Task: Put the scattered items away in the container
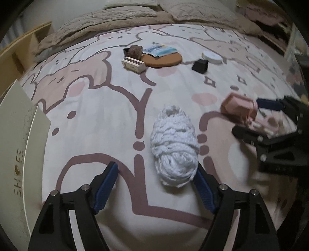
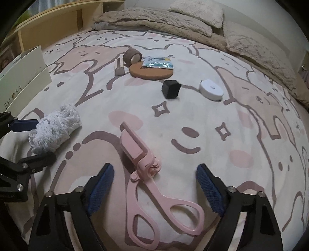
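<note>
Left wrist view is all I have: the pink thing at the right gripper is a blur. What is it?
Observer: Pink scissors with a blade cover, lying flat on the bedspread.
Operator: Has the right gripper closed on them?
Observer: No. The right gripper is open, fingers either side of the pivot, apart from it.
Operator: Which way do the handles point?
Observer: Toward the right wrist camera; the covered blades point toward the black cube.

My view: patterned bedspread (image 2: pixel 193 119) underneath; rumpled beige blanket (image 2: pixel 154 21) at twelve o'clock, pillow (image 2: pixel 199 9) behind; wooden shelf (image 2: pixel 58 25) at ten.
</note>
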